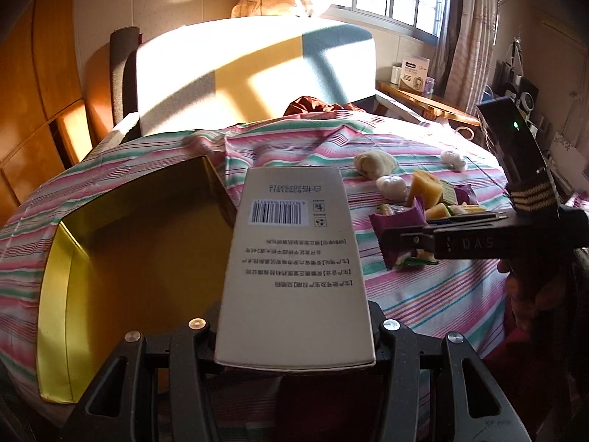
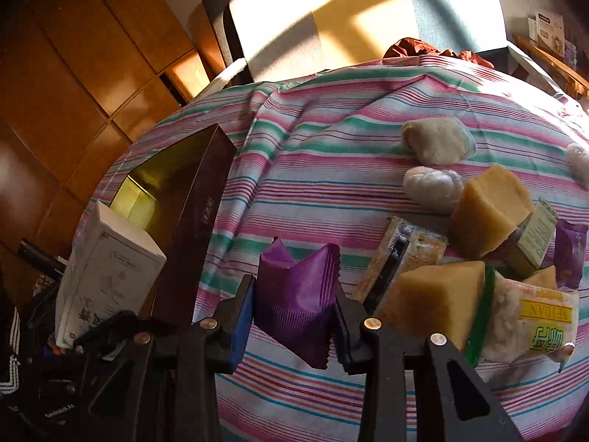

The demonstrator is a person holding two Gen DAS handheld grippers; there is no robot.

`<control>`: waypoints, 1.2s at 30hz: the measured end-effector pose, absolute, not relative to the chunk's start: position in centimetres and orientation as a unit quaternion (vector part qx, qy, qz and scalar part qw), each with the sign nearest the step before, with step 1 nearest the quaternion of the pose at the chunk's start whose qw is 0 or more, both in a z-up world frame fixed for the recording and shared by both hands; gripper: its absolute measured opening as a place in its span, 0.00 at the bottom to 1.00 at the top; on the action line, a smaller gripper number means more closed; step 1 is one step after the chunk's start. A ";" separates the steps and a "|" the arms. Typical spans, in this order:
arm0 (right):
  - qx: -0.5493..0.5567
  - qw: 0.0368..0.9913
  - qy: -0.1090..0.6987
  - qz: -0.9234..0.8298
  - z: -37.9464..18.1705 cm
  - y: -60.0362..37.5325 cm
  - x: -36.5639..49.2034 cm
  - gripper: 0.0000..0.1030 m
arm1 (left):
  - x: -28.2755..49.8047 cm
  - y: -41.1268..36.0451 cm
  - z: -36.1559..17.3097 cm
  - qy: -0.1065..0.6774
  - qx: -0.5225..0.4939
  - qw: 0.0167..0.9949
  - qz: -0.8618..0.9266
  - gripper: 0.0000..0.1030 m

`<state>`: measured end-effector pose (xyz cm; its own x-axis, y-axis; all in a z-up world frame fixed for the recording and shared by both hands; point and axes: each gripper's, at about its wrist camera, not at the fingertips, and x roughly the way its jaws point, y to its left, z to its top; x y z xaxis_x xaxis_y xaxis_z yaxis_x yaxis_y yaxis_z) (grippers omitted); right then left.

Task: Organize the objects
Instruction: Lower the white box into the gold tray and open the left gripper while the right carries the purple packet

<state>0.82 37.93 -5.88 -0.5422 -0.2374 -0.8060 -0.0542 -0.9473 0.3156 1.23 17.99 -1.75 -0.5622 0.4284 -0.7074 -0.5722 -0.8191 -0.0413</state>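
Note:
A white carton (image 1: 294, 265) with a barcode is clamped in my left gripper (image 1: 296, 333), and hangs over the right side of an open box with a gold lining (image 1: 147, 258). The right wrist view shows the same carton (image 2: 106, 280) beside that box's dark wall (image 2: 195, 213). My right gripper (image 2: 294, 316) is shut on a purple snack packet (image 2: 298, 294), held above the sheet between the box and a snack pile. Seen from the left wrist, the right gripper (image 1: 408, 239) and its purple packet (image 1: 395, 221) are to the right of the carton.
Everything lies on a bed with a striped sheet (image 2: 331, 154). The pile holds yellow cake blocks (image 2: 489, 210), a white and green packet (image 2: 530, 316), another purple packet (image 2: 570, 254) and white wrapped buns (image 2: 434, 140). An upright mattress (image 1: 257, 73) stands behind, a wooden side table (image 1: 430, 103) at the right.

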 end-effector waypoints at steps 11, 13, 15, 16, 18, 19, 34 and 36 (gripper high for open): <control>0.529 0.053 -0.104 -0.841 -8.5 35.8 0.2 0.36 | -1.3 12.0 -1.9 0.085 -0.385 0.181 0.901 0.49; 0.534 0.052 -0.101 -0.838 -8.7 35.7 0.1 0.36 | -1.7 11.3 -2.0 0.082 -0.388 0.168 0.902 0.49; 0.535 0.050 -0.103 -0.837 -8.8 35.8 0.1 0.36 | -2.2 10.5 -2.2 0.078 -0.391 0.158 0.904 0.49; 0.536 0.049 -0.105 -0.837 -8.9 35.8 0.1 0.36 | -2.5 10.0 -2.3 0.077 -0.392 0.152 0.904 0.49; 0.536 0.046 -0.110 -0.836 -9.0 35.9 0.1 0.36 | -3.1 8.8 -2.7 0.072 -0.397 0.140 0.904 0.49; 0.536 0.044 -0.111 -0.835 -9.0 35.9 0.1 0.36 | -3.5 8.2 -2.8 0.069 -0.399 0.132 0.905 0.49; 0.534 0.033 -0.111 -0.838 -9.1 35.7 -0.4 0.36 | -8.8 3.3 -5.1 0.031 -0.448 0.082 0.890 0.49; 0.533 0.031 -0.111 -0.838 -9.1 35.8 -0.4 0.36 | -9.9 3.2 -5.5 0.031 -0.460 0.083 0.884 0.49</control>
<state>-0.43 35.76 -9.11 -0.4302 -0.1710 -0.8864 -0.0662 -0.9733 0.2199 -9.93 3.23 -5.48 -0.5638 0.1176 -0.8175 -0.1746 -0.9844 -0.0212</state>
